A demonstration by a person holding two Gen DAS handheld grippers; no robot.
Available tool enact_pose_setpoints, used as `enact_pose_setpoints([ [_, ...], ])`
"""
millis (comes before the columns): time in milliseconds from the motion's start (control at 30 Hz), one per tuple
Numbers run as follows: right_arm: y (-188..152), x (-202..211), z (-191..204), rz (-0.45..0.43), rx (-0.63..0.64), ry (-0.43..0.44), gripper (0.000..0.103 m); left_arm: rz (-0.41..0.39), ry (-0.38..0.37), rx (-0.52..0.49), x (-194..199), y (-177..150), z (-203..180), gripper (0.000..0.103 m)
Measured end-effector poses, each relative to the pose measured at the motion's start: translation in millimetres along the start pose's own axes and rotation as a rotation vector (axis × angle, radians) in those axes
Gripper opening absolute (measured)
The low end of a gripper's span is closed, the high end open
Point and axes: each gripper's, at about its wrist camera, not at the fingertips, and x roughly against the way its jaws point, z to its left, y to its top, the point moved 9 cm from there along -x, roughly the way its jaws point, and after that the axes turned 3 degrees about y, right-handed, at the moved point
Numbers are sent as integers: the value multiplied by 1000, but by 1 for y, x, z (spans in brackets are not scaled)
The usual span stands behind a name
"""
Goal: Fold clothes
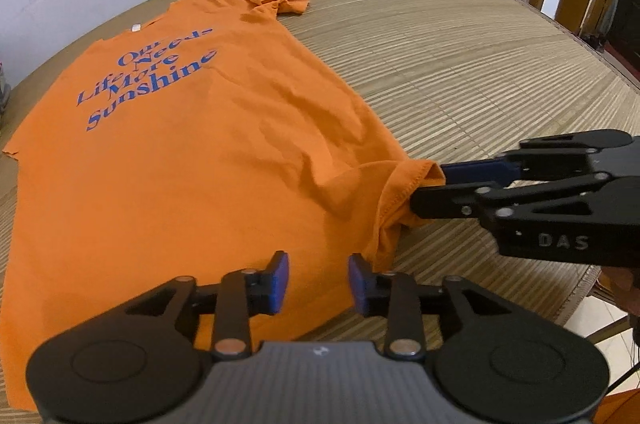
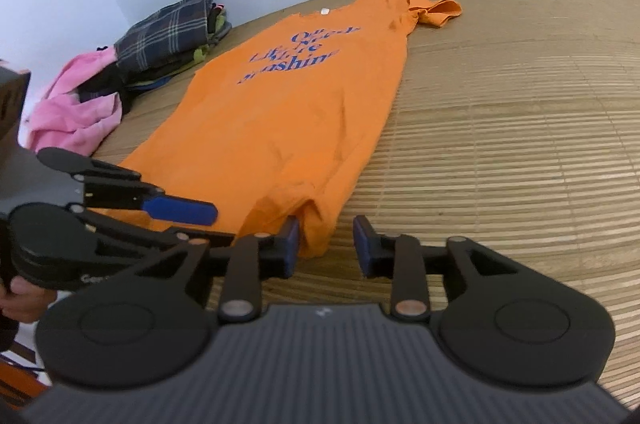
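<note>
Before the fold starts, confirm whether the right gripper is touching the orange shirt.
Touching. Left wrist view shows the orange shirt bunched against the lower finger of the right gripper.

From my left wrist view, the orange T-shirt (image 1: 192, 159) is cut off at the left edge, and its near hem lies hidden behind the left gripper (image 1: 318, 282). In my right wrist view its blue lettering (image 2: 296, 53) is too blurred to read fully. The clothes pile (image 2: 132, 71) has layers I cannot separate.
</note>
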Motion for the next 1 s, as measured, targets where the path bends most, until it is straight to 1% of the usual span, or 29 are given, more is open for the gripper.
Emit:
enact_pose_setpoints([
  [33, 0, 0, 1, -5, 3, -2, 16, -1, 6, -8, 1, 0, -1, 43],
  [167, 5, 3, 7, -26, 8, -5, 16, -14, 23, -2, 10, -3, 2, 48],
  [267, 9, 3, 11, -36, 4, 0, 15, -24, 10, -4, 19, -8, 6, 52],
  [433, 18, 8, 25, -61, 3, 2, 15, -66, -60, -48, 30, -9, 7, 55],
  [500, 21, 11, 34, -67, -8, 24, 15, -79, -89, -76, 31, -8, 6, 55],
  [567, 24, 12, 41, -71, -5, 33, 15, -84, -135, -102, 31, -7, 3, 55],
  [667, 25, 8, 52, -70, 0, 31, 15, -90, -152, -117, 25, -2, 3, 55],
  [767, 23, -1, 61, -48, 4, 33, 14, -92, -111, -112, 10, 6, 11, 55],
  [867, 17, -12, 63, -13, -27, 39, 15, -77, -100, -102, -5, 11, 19, 53],
  [933, 17, -12, 60, -6, -65, 19, 17, -73, -71, -120, -12, 13, 24, 53],
  [1000, 18, -10, 57, -10, -95, -11, 17, -69, -62, -130, -15, 12, 26, 52],
])
